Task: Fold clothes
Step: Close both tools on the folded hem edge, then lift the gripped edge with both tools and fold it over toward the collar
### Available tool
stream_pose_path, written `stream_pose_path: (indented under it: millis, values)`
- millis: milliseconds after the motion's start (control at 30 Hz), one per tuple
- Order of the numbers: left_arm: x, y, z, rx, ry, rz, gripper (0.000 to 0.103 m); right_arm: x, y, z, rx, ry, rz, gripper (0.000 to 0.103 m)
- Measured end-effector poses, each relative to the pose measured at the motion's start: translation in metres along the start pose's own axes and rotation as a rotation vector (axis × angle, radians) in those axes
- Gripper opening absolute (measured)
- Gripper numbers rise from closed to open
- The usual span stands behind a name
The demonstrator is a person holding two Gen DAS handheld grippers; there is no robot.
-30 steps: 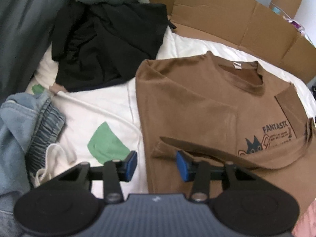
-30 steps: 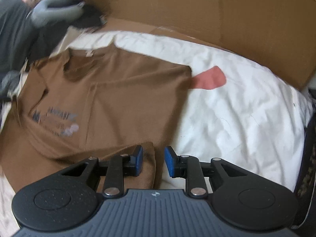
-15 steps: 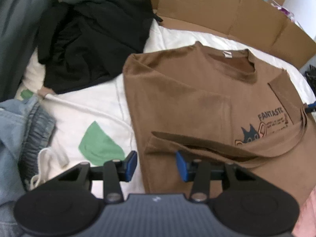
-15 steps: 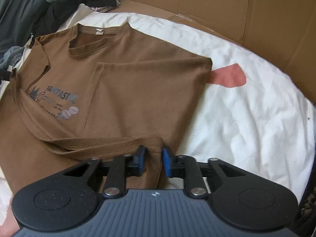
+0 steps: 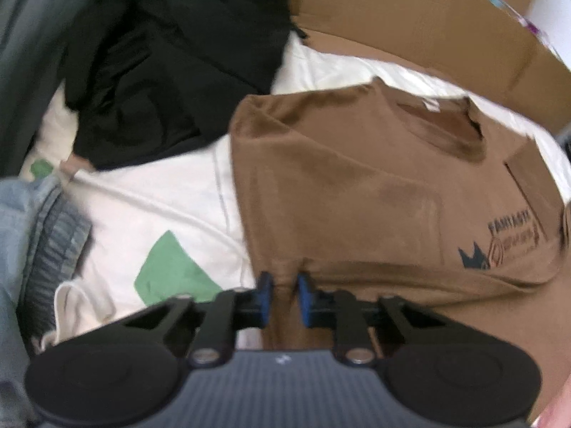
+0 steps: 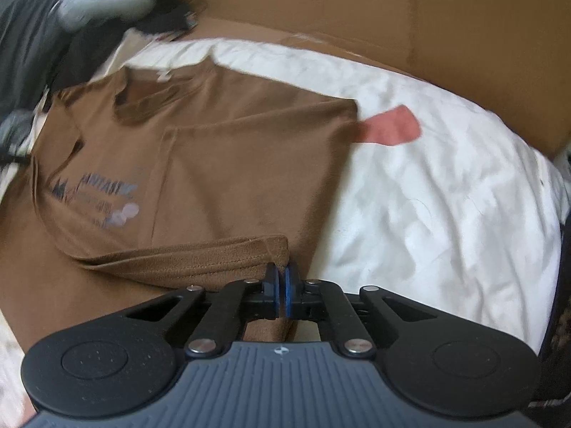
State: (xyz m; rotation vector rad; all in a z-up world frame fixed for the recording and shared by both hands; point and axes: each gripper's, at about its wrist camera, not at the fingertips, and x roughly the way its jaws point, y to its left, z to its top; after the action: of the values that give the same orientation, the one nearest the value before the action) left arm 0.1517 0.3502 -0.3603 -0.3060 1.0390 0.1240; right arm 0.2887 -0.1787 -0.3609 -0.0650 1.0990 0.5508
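Observation:
A brown T-shirt [image 5: 357,185] with a dark print lies flat on white bedding, sleeves folded in and its lower part doubled up over the chest. In the left wrist view my left gripper [image 5: 284,290] is shut on a pinch of the T-shirt's near left edge, with brown cloth bunched between the blue pads. In the right wrist view the brown T-shirt [image 6: 221,164] fills the left half. My right gripper [image 6: 282,278] is shut on the hem corner at its near right, pads almost touching.
A black garment [image 5: 171,71] and blue jeans [image 5: 39,235] lie to the left, on white cloth with a green patch [image 5: 175,271]. Cardboard walls [image 6: 392,10] ring the far side. White bedding [image 6: 446,196] with a pink patch [image 6: 390,126] stretches to the right.
Both grippers went from open to shut. The left one closed on the shirt's left edge, the right one on the hem corner. Both views are slightly blurred by movement.

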Motion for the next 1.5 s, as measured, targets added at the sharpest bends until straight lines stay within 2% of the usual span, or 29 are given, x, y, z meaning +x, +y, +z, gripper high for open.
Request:
stream_pose_path:
  millis: [167,367,433,500,567,633,700,867,1167,1500]
  values:
    - [-0.012,0.006,-0.003,-0.023,-0.025,0.019,0.007,-0.002,-0.008,-0.001,0.085,-0.020,-0.053,0.000]
    - [-0.004,0.004,-0.004,-0.009,0.004,0.025,0.015,0.005,0.003,-0.001,0.009,-0.006,-0.058,0.004]
    - [-0.002,0.002,-0.004,-0.002,0.000,0.029,0.017,0.007,0.005,0.002,-0.007,0.000,-0.050,0.011]
    - [-0.001,0.000,-0.004,0.008,0.000,0.032,0.022,0.010,0.006,0.005,-0.020,0.005,-0.058,0.027]
    - [0.000,-0.002,-0.003,0.025,-0.002,0.036,0.023,0.013,0.007,0.007,-0.033,0.010,-0.065,0.030]
    - [0.000,-0.004,-0.001,0.043,-0.007,0.042,0.021,0.015,0.008,0.007,-0.042,0.009,-0.063,0.028]
    - [-0.002,-0.005,0.000,0.058,0.000,0.032,0.010,0.015,0.009,0.007,-0.053,0.011,-0.063,0.004]
    - [-0.020,-0.007,0.000,0.061,-0.027,0.031,0.007,0.005,0.016,0.006,-0.072,0.001,-0.065,0.003]
    - [-0.056,-0.016,-0.003,0.072,-0.103,0.069,0.006,-0.033,0.020,0.010,-0.049,-0.071,-0.072,0.003]
    - [-0.067,-0.020,0.012,0.091,-0.148,0.077,0.006,-0.037,0.022,0.021,-0.018,-0.078,-0.084,0.003]
